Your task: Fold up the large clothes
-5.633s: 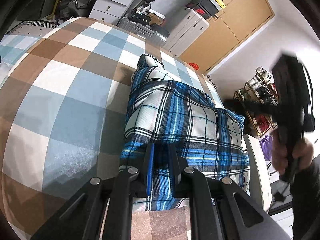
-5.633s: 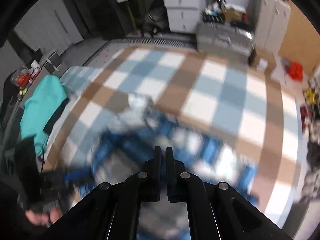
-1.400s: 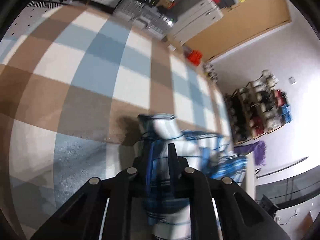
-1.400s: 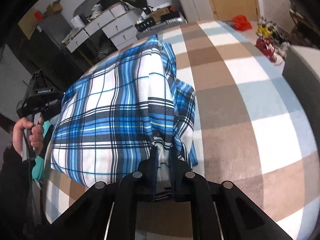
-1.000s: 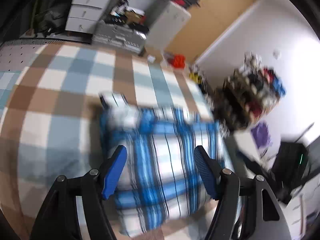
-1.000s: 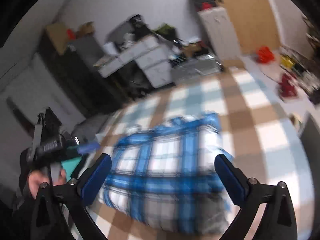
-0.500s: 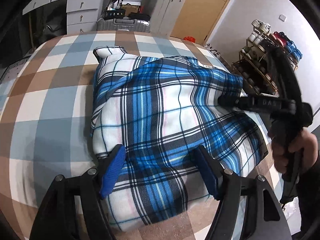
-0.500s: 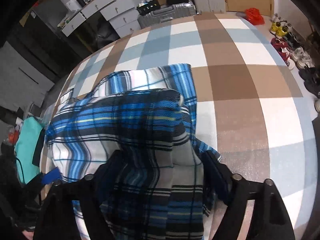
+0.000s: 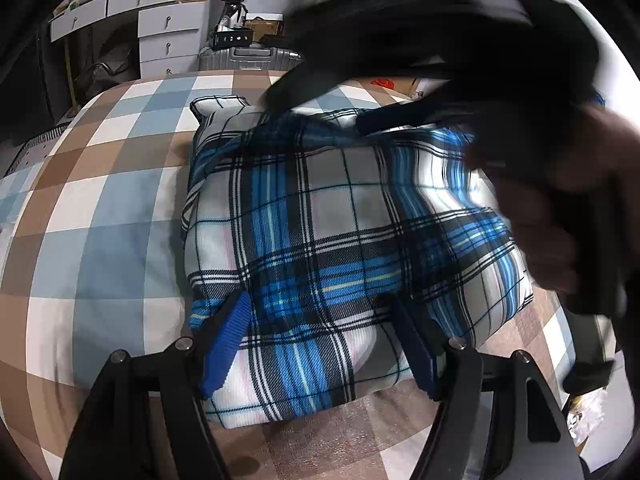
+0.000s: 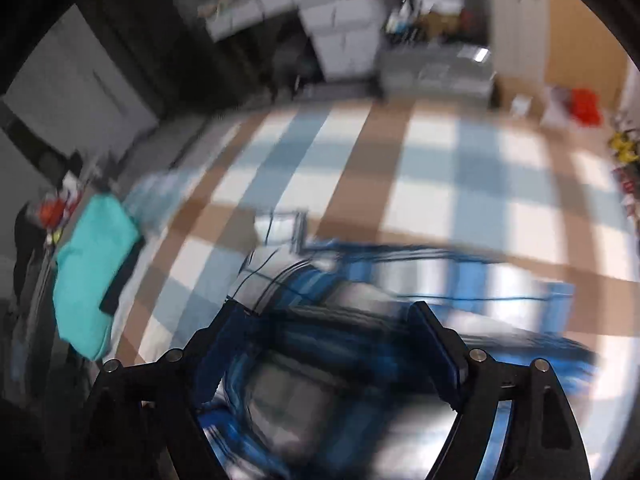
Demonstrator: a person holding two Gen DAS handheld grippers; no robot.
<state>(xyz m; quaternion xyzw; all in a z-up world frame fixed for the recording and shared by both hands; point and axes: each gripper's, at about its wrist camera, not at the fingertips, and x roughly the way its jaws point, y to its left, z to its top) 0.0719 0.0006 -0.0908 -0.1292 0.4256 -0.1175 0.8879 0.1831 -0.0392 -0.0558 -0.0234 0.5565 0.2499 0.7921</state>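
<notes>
Folded blue-and-white plaid fabric garment (image 9: 332,248) lies on the brown, blue and white checked bed cover (image 9: 108,220). Left tool (image 9: 320,344) is spread over its near edge, pinching nothing. Right tool (image 10: 328,356) is spreading wider above it.

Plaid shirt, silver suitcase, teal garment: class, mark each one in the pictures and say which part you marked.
plaid shirt (image 9: 340,240), left wrist view, middle of the folded top layer.
silver suitcase (image 9: 248,58), left wrist view, its ribbed front beyond the bed.
teal garment (image 10: 92,276), right wrist view, middle of the cloth at the bed's left edge.
</notes>
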